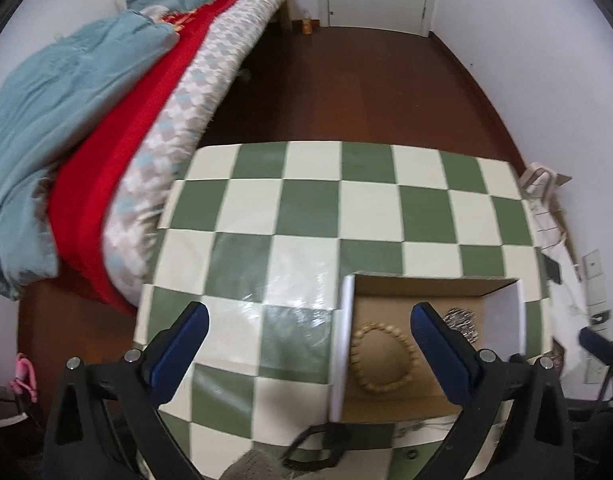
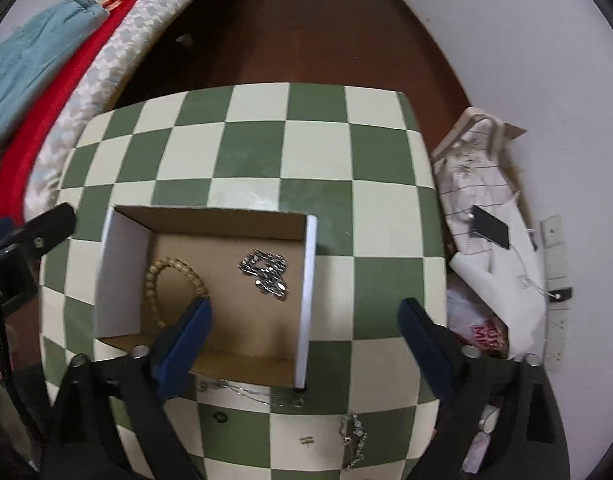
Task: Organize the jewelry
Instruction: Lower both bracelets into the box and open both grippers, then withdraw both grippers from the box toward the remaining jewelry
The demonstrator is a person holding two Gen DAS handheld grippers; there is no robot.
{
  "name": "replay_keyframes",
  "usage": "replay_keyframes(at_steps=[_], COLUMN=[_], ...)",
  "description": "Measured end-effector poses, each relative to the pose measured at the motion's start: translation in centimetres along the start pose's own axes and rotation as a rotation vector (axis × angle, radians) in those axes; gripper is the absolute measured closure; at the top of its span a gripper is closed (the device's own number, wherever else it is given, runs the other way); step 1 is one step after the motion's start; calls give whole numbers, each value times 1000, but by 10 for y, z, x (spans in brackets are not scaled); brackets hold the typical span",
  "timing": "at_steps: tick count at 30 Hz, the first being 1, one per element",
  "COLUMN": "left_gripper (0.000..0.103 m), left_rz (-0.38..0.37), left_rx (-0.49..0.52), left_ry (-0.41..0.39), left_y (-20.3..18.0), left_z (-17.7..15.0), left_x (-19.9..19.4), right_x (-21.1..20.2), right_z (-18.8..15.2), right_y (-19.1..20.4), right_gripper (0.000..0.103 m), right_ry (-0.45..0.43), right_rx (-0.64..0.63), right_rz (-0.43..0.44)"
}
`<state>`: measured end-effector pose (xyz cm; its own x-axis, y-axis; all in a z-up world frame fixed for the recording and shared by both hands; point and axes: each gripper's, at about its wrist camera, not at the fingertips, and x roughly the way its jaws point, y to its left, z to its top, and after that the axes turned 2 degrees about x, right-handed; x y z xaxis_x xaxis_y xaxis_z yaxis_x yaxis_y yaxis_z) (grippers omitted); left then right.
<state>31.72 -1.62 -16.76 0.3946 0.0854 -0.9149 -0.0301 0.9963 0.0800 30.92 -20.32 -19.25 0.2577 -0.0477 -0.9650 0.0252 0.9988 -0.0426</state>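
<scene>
The left gripper point(image 1: 309, 334), black-framed with blue pads, hangs over a table covered in green-and-cream checked cloth point(image 1: 306, 208) with its jaws spread wide and nothing between the pads. An open brown cardboard box with white outer walls point(image 1: 426, 284) sits on the cloth under the right-hand jaw; that jaw's blue pad overlaps the box interior in the view. Inside the box a ring-shaped bracelet of round tan wooden beads point(image 1: 380, 356) lies flat on the floor just inside that pad, between the two jaws, and a heap of silver metal chain point(image 1: 462, 320) lies on the outer side of the same pad.

The right gripper point(image 2: 306, 320), of the same build, also has its jaws spread apart and empty. Its left-hand pad sits over the box's point(image 2: 210, 216) near portion, close beside the beaded bracelet point(image 2: 174, 280), while the silver chain point(image 2: 266, 274) lies on the box floor ahead of the jaws, between their lines. Nearer than the box, below the jaws, a thin silver necklace point(image 2: 258, 394), a small dark ring point(image 2: 219, 417) and another silver chain piece point(image 2: 356, 440) rest loose on the checked cloth point(image 2: 318, 160).
</scene>
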Motion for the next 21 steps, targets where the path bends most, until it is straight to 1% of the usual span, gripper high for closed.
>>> replay_keyframes(at_steps=[3,10,21], left_gripper=[0,0,0], left_rz=[26,58,52], left_rx=[0,1,9], left_ry=[-16,-47,-147], left_y=[5,15,28], left_z=[-9,-22,-48], left_x=[-6,-25,-80], right_x=[-5,-25,-81], right_z=[-9,-26,-58], right_y=[-1,0,4], right_gripper=[2,2,2], right_ry=[-11,-56,-174], right_rx=[19,49,75], right_rz=[1,0,-27])
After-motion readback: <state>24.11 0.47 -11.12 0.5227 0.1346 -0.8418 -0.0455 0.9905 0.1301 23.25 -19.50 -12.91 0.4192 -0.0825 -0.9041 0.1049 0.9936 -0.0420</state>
